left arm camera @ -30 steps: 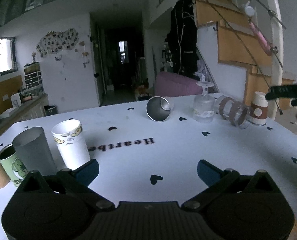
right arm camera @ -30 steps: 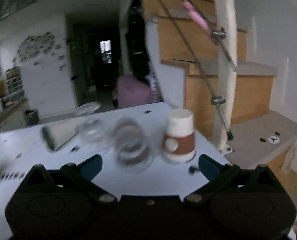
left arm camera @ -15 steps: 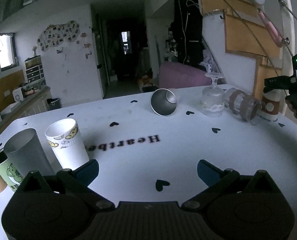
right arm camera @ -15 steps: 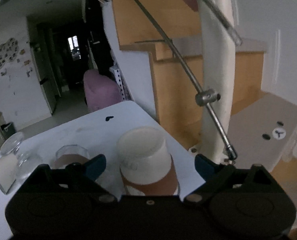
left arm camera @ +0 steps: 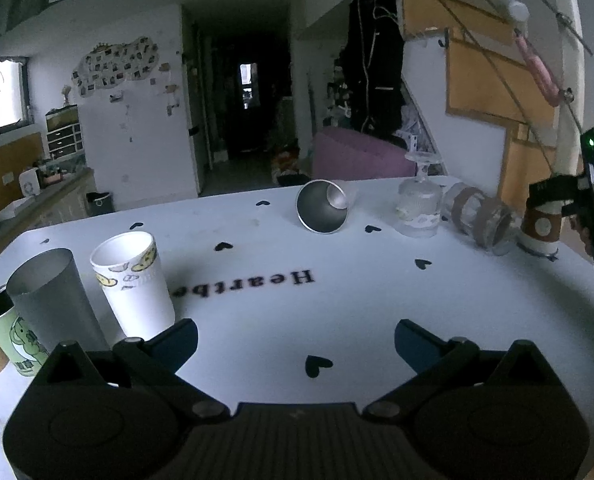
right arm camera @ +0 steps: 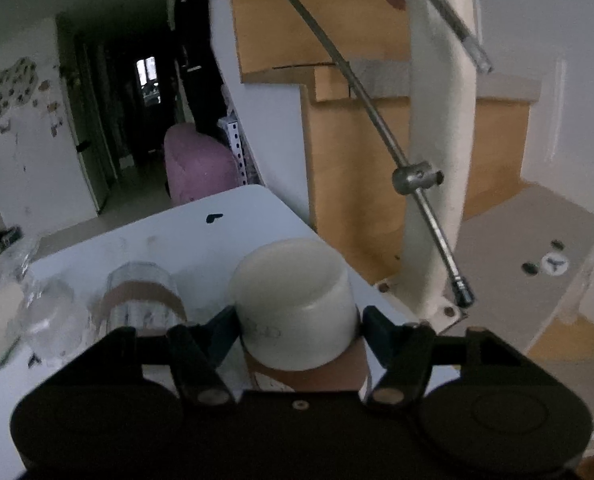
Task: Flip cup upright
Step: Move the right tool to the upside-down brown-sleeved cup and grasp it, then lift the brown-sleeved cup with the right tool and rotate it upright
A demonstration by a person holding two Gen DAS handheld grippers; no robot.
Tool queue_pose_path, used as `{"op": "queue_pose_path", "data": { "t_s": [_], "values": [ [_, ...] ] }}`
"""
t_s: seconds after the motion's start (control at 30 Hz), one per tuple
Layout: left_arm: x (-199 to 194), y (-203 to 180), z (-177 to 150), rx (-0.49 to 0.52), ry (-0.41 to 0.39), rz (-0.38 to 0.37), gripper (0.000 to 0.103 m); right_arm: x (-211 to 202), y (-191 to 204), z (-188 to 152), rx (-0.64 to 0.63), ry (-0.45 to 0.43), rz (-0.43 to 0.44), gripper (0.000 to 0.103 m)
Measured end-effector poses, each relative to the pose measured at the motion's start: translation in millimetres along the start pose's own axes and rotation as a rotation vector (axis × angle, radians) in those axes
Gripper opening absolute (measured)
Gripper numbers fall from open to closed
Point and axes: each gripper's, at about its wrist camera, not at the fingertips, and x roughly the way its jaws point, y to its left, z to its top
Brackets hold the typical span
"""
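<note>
An upside-down white paper cup with a brown sleeve (right arm camera: 297, 312) stands near the table's right edge. It also shows in the left wrist view (left arm camera: 541, 226). My right gripper (right arm camera: 297, 330) is shut on this cup, one blue pad on each side of its white base. The right gripper also shows in the left wrist view (left arm camera: 557, 200) over the cup. My left gripper (left arm camera: 295, 340) is open and empty, low over the white table (left arm camera: 337, 300) near its front.
A glass with brown bands (left arm camera: 479, 216) lies on its side left of the cup. An upside-down stemmed glass (left arm camera: 419, 208) and a tipped metal cup (left arm camera: 323, 212) are further left. Upright cups (left arm camera: 133, 284) stand at front left. A stair post (right arm camera: 441, 160) rises beyond the table edge.
My right gripper moved in onto the sleeved cup and its pads closed on the cup's sides. My left gripper stayed nearly still.
</note>
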Motion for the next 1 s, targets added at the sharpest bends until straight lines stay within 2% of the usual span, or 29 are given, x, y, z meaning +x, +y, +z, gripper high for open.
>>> {"op": "queue_pose_path", "data": {
  "t_s": [0.17, 0.33, 0.47, 0.8, 1.0],
  "values": [
    [-12.4, 6.5, -6.6, -0.018, -0.014, -0.025, 0.103, -39.0, 1.4, -22.2, -0.045, -0.010, 0.014, 0.068],
    [-26.1, 10.9, -18.0, -0.028, -0.022, -0.054, 0.103, -94.0, 13.7, -54.3, -0.060, -0.021, 0.097, 0.068],
    [-37.3, 10.6, -31.2, -0.021, -0.026, -0.081, 0.103, -136.4, 39.9, -80.8, -0.089, -0.020, 0.239, 0.068],
    [-60.7, 27.0, -67.1, -0.047, -0.018, -0.127, 0.103, -218.5, 139.3, -126.1, -0.200, 0.006, 0.636, 0.068],
    [-56.1, 37.8, -79.9, -0.068, -0.012, -0.123, 0.103, -240.4, 191.8, -150.6, -0.227, 0.099, 0.813, 0.068]
  ]
}}
